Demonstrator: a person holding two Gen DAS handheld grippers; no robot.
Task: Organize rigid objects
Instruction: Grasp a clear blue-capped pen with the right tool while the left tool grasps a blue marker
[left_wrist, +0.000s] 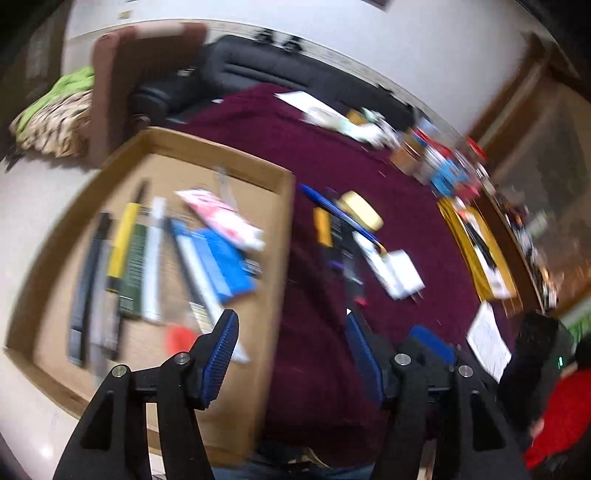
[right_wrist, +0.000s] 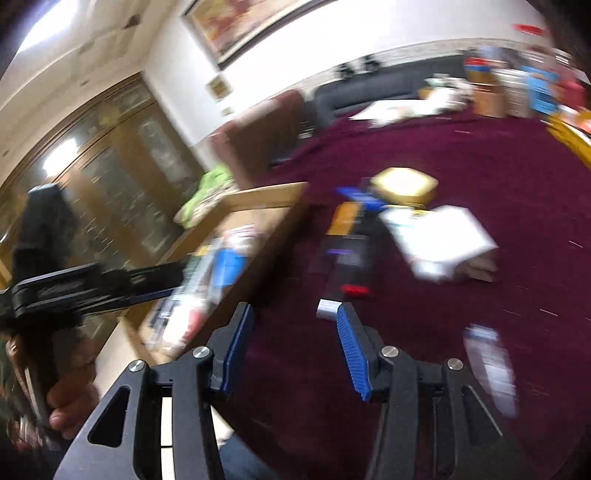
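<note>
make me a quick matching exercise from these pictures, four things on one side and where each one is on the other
Things:
1. yellow tape roll
2. green cloth
3. blue flat packet
4. framed picture

Places:
A. inside the cardboard box
B. on the wall
C. on the maroon cloth, outside the box
D. on the floor by the brown chair

Pairs: 1-C, 2-D, 3-A, 4-B

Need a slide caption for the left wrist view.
Open left tongs above maroon tablecloth, beside brown cardboard box of sorted items.
</note>
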